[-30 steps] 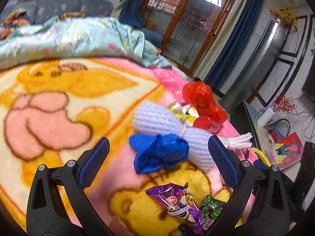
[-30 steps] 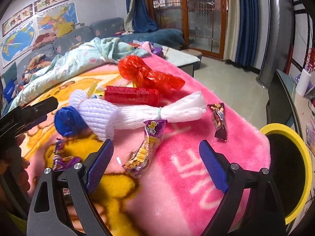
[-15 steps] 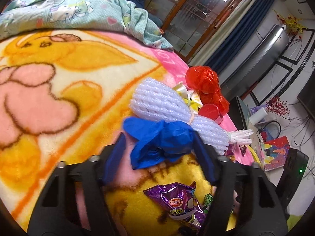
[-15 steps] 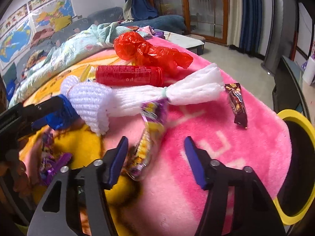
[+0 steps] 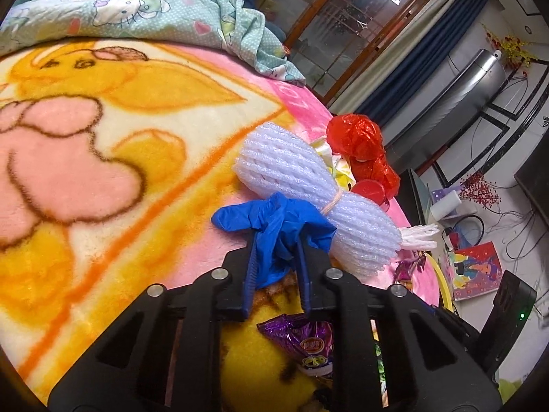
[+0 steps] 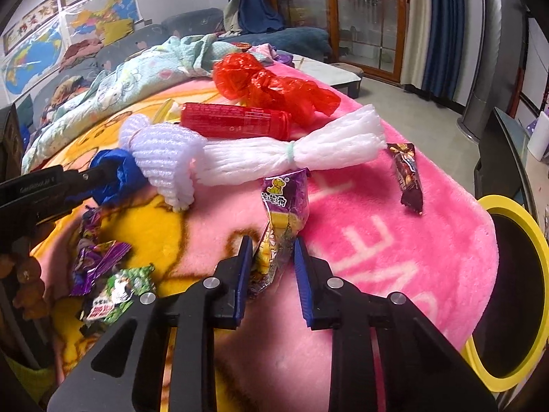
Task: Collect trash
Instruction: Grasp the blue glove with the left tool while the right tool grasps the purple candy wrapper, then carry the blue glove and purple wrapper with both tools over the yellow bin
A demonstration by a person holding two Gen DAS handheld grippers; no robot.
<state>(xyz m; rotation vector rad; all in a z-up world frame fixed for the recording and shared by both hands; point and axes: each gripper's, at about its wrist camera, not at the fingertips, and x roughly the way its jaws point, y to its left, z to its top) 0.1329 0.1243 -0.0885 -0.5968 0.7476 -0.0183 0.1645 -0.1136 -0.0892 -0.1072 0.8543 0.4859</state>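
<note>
Your left gripper (image 5: 276, 240) is closing its jaws on the crumpled blue glove (image 5: 274, 226) at the centre of the left wrist frame, and the pads already pinch it. The glove lies against the white foam net (image 5: 308, 192), with the red plastic bag (image 5: 360, 144) beyond it toward the upper right. Your right gripper (image 6: 271, 243) is closing too, with the purple snack wrapper (image 6: 283, 213) standing between the jaws, pads pressing its lower end at centre frame. The red tube (image 6: 233, 125) and a brown candy bar (image 6: 406, 178) lie on the pink blanket (image 6: 377, 240). The yellow-rimmed bin (image 6: 535, 240) sits at the right edge.
</note>
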